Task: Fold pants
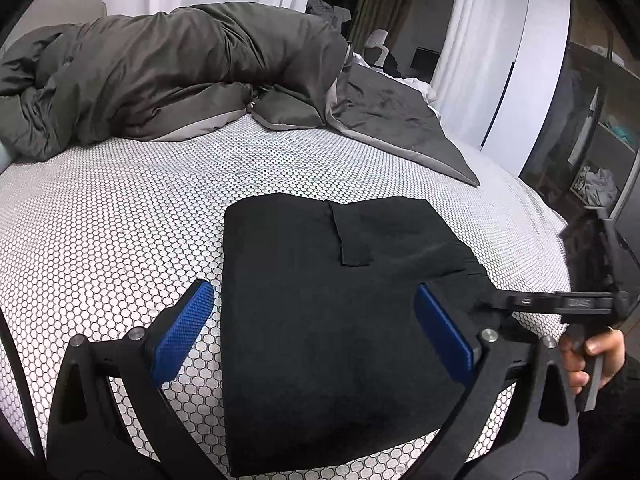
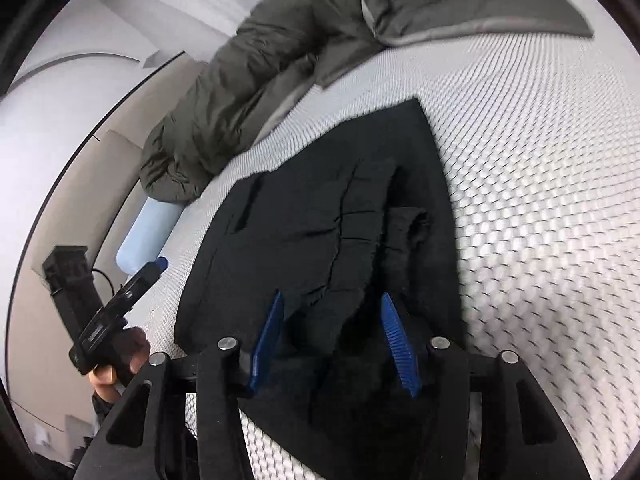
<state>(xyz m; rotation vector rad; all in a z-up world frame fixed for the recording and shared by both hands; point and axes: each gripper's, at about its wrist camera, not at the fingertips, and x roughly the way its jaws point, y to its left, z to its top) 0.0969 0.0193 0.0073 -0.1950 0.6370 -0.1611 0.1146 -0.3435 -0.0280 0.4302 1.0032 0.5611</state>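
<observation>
While folded flat, black pants, honeycomb-textured mattress

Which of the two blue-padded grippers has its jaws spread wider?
The left gripper: its jaws gape across the folded black pants, one pad out over the mattress. The right gripper has narrower jaws around bunched pants fabric.

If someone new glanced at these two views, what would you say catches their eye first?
The black pants, lying in a folded block on the white honeycomb mattress, stand out most. Next come the blue pads: the left gripper stands wide open over the pants, while the right gripper straddles a bunched ridge of the cloth. Behind lies a rumpled grey duvet.
</observation>
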